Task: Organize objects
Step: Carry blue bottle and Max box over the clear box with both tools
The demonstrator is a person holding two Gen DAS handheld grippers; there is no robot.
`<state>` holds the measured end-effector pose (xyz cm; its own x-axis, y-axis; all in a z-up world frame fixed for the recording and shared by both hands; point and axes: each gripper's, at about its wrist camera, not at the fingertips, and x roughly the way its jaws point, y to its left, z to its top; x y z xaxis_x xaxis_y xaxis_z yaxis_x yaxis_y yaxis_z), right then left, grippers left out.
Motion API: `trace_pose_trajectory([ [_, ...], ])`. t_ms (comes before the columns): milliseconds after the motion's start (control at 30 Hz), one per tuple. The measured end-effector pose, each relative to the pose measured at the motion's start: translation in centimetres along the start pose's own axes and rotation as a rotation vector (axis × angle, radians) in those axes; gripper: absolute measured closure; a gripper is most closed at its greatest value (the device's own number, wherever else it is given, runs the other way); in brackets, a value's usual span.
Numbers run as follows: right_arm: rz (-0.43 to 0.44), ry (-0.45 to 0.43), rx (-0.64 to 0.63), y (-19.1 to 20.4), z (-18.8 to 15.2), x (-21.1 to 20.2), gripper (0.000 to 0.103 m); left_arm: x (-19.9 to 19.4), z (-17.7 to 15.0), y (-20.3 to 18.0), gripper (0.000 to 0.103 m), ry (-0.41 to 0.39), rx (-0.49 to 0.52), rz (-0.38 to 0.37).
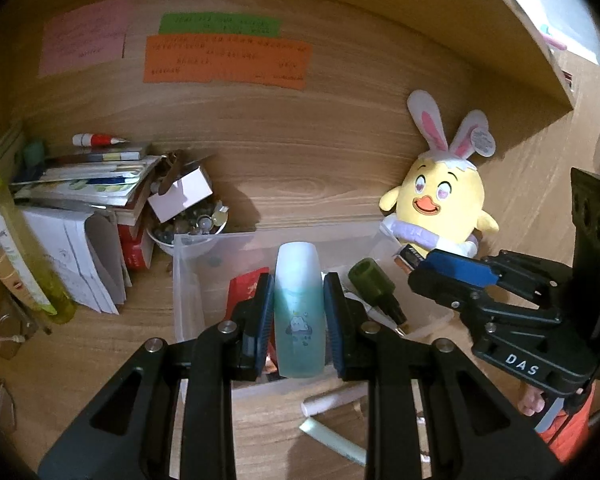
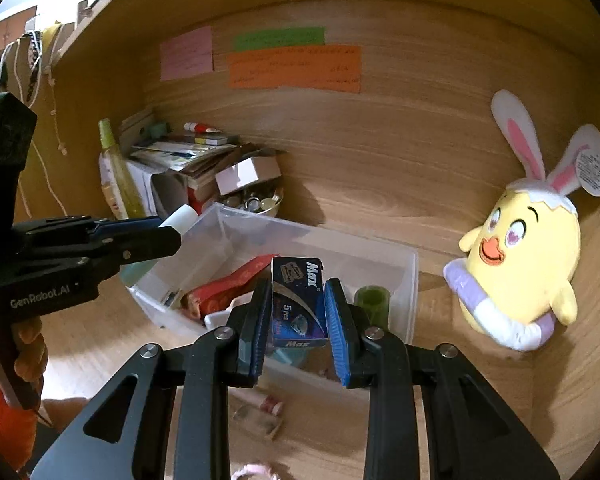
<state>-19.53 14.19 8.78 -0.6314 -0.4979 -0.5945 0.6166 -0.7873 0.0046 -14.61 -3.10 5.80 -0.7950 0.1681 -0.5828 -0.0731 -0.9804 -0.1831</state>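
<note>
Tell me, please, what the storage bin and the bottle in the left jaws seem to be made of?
Storage bin: clear, glossy plastic, probably rigid; its contents show through the walls. Bottle: frosted, translucent plastic, apparently; blue-green liquid shows dimly through a matte surface.

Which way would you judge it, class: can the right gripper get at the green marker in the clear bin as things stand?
Probably not yet: the right gripper is shut on the blue Max box, so its jaws are occupied, though the green marker lies unobstructed just beside it.

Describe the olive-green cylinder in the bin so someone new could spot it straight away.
Start at the yellow chick plush against the back wall, then look to the clear plastic bin beside it. At the bin's plush-side end stands the dark olive-green hollow cylinder, the only green thing among red packets.
</note>
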Motion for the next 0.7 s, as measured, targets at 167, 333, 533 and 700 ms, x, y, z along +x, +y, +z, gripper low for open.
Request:
trace_pose_trajectory([
  [167, 0.001, 0.025, 0.017, -0.4, 0.3, 1.9, 0.078, 1.8, 0.1, 0.3, 0.078, 0.032, -0.015, 0.003],
  [333, -0.003, 0.06, 0.039, -1.1, -0.2, 3.8, 0.078, 3.6, -0.3, 0.4, 0.078, 0.069, -0.022, 0.0],
  [533, -0.028, 0.094, 0.069, -2.5, -1.1, 5.7, 0.078, 5.7, -0.9, -0.1, 0.078, 0.111, -0.005, 0.002],
  [700, -0.045, 0.12, 0.085, -3.3, -1.7, 7.0, 0.078, 7.4, -1.5, -0.1, 0.078, 0.145, 0.0, 0.014],
])
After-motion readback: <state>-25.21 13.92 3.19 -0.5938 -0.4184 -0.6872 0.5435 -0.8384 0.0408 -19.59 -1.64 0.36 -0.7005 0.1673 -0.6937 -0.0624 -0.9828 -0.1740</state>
